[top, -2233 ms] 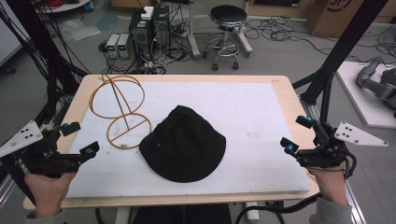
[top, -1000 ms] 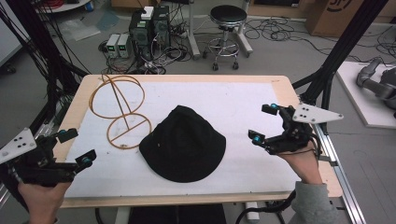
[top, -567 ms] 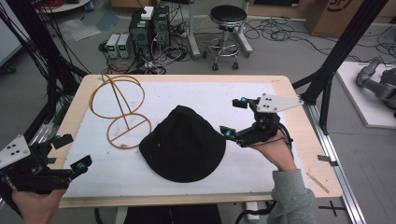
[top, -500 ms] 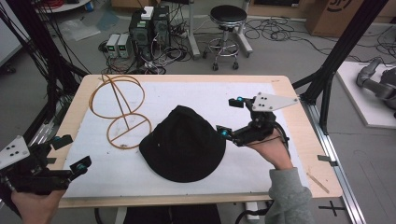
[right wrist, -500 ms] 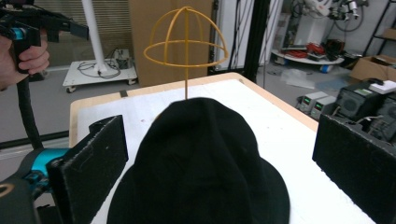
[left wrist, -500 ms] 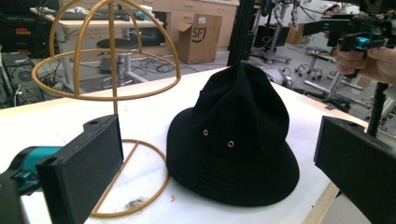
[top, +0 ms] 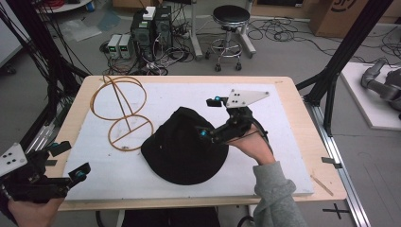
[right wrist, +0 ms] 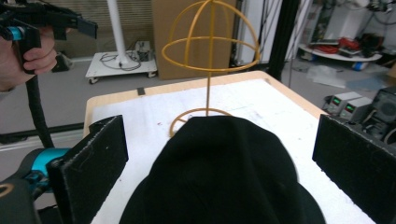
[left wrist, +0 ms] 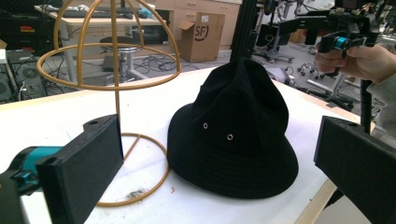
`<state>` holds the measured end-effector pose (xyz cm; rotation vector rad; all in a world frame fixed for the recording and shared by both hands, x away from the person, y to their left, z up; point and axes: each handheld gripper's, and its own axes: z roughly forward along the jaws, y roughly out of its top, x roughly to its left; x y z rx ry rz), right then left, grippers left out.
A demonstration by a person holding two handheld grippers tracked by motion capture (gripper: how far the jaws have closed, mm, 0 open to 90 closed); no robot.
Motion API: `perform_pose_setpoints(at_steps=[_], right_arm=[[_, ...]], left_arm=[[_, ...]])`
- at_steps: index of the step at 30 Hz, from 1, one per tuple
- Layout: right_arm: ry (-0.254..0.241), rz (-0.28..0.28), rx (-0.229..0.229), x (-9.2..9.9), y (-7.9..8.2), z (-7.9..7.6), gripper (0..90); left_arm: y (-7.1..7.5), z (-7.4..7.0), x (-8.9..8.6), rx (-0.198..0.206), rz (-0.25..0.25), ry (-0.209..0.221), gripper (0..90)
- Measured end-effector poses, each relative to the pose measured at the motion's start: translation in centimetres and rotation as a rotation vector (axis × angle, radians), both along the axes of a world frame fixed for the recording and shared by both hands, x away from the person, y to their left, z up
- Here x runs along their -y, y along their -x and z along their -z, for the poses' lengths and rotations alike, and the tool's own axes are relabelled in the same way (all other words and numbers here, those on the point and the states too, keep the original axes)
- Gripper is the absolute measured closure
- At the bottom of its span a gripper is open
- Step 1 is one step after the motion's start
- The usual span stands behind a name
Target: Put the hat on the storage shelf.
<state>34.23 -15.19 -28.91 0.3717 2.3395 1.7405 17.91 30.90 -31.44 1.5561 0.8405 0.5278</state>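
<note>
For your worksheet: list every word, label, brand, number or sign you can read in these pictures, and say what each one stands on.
"SF": on the cardboard box behind the table, left gripper view.
Dark curved mark, cut off by the frame, unreadable: on the cardboard box at the top right of the high view.
Green lit displays, too small to read: on the grey units on the floor, right gripper view.
No text: black hat, wire hat stand.

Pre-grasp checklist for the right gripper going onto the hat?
1. Right gripper jaws open: ok.
2. Black hat between its jaws: ok, crown centred in the right gripper view.
3. Contact with the hat: cannot tell.
4. Gold wire stand upright, apart from the hat: ok.
5. Left gripper open, clear of the hat at the near left edge: ok.
</note>
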Motion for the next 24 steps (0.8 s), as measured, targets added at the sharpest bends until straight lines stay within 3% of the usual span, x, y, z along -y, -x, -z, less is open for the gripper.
perform_pose_setpoints(at_steps=[9, 24], right_arm=[[0.033, -0.039, -0.019, -3.0, -1.5, 0.8, 2.9], [0.039, -0.082, -0.066, -4.5, -4.2, 2.8, 6.0]], left_arm=[[0.3, 0.1, -0.1, -0.006, -0.003, -0.003, 1.7], [1.0, 0.5, -0.3, -0.02, -0.015, -0.008, 1.7]])
